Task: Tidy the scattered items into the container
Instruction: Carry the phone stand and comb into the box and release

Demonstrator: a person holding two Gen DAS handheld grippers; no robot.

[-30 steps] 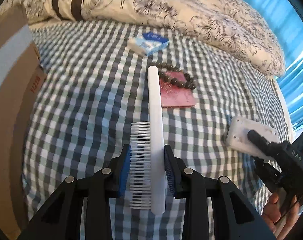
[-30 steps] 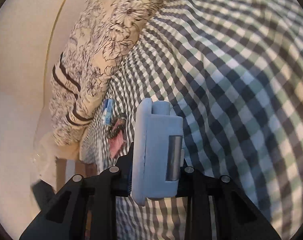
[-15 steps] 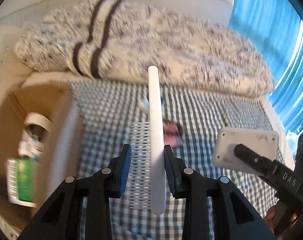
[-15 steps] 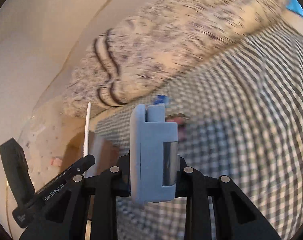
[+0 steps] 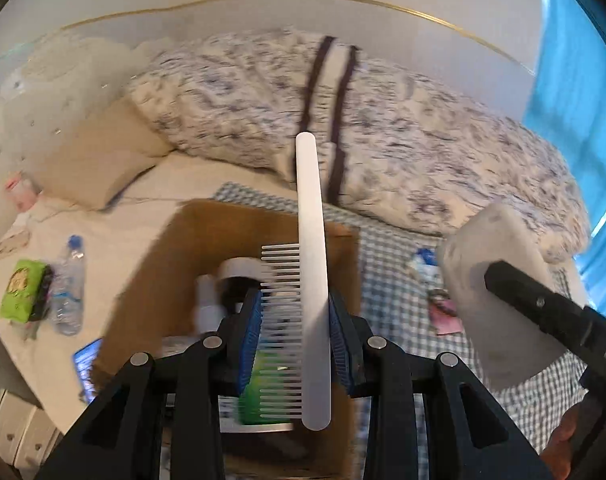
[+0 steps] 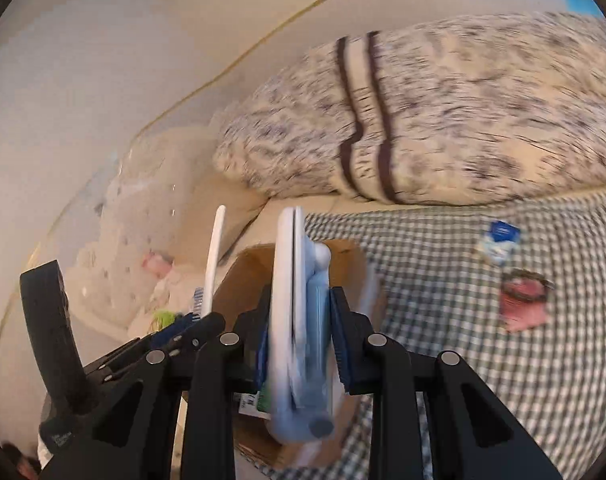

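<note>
Here the left gripper [image 5: 295,336] has its jaws clenched on a white comb [image 5: 313,280], which stands lengthwise between the blue pads [image 5: 251,336], teeth to the left and its long spine reaching forward past them. Below the comb sits an open cardboard box [image 5: 159,276] on the bed, and inside it lie a white roll [image 5: 239,270], a white bottle-like thing (blurred) and a green packet [image 5: 263,392]. The right gripper [image 6: 301,344] is clamped on a pale blue and white device [image 6: 299,312], held edge-on between its jaws and also over the box [image 6: 247,276]; in the left wrist view the same device [image 5: 499,292] shows as a whitish block to the right of the comb. The two grippers are near each other, the left one [image 6: 195,320] with the comb [image 6: 214,256] showing at the left of the right wrist view.

On the checked sheet [image 6: 463,320] to the right of the box lie a blue and white packet [image 6: 499,240] and a pink card [image 6: 523,308] with something dark on it, too blurred to make out. A patterned pillow [image 6: 443,120] with two dark stripes lies behind. To the left of the box, on a plain cream surface, are a plastic water bottle [image 5: 69,288] and a green package [image 5: 21,296].
</note>
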